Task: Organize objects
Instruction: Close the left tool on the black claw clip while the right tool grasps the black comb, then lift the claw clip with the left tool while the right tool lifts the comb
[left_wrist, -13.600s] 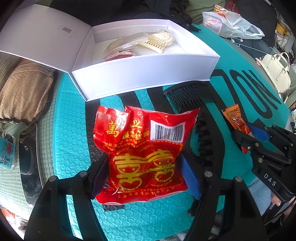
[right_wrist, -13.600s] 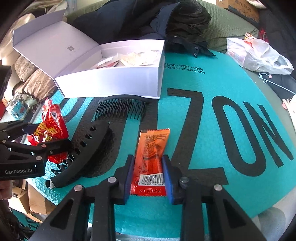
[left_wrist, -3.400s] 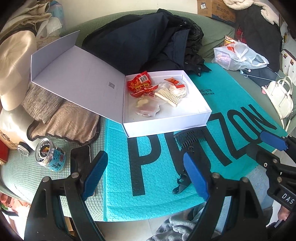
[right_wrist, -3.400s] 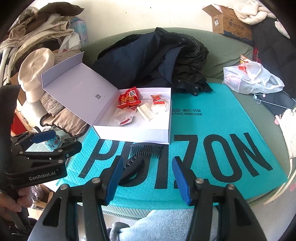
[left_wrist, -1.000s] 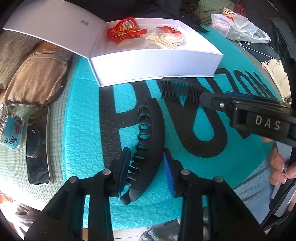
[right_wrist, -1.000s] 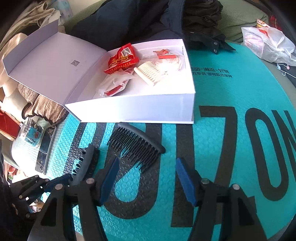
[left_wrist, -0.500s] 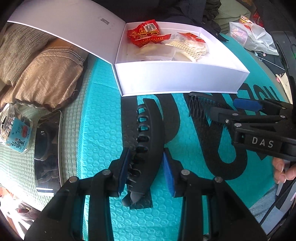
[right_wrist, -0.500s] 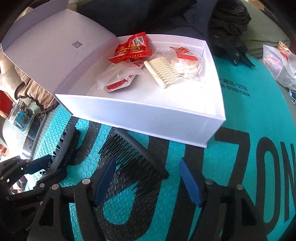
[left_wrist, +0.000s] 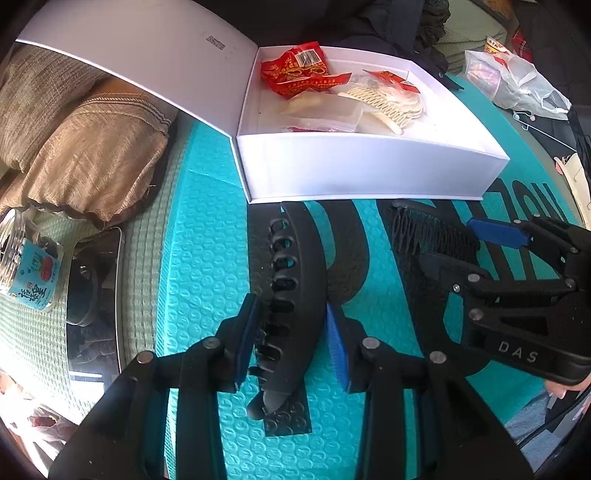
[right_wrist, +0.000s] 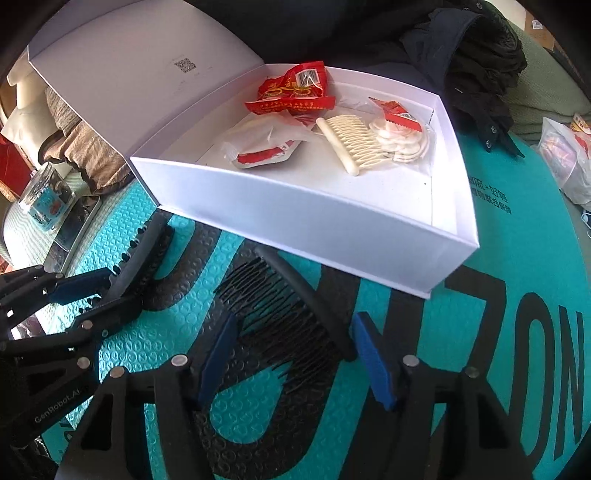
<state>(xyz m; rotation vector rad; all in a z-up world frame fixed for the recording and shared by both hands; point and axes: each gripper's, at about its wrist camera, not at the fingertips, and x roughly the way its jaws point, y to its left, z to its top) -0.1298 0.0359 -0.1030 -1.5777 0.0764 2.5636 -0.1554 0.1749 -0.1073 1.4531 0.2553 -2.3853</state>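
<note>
A large black hair claw clip (left_wrist: 295, 291) lies on the teal bubble mailer (left_wrist: 207, 258). My left gripper (left_wrist: 291, 336) is shut on its near half; it also shows in the right wrist view (right_wrist: 144, 258). A black hair comb (right_wrist: 284, 310) lies in front of the open white box (right_wrist: 317, 218). My right gripper (right_wrist: 291, 362) is open, its blue pads on either side of the comb's near end. The box holds a red snack bag (right_wrist: 295, 90), a cream comb (right_wrist: 351, 142) and small packets.
A phone (left_wrist: 94, 295) and a small jar (left_wrist: 27, 273) lie left of the mailer, beside tan cushions (left_wrist: 85, 158). Dark clothing (right_wrist: 476, 62) is heaped behind the box. A plastic bag (left_wrist: 513, 85) sits far right.
Both grippers moved in toward the box. The left closed on the claw clip earlier and keeps hold. The right gripper came down around the black comb, still open.
</note>
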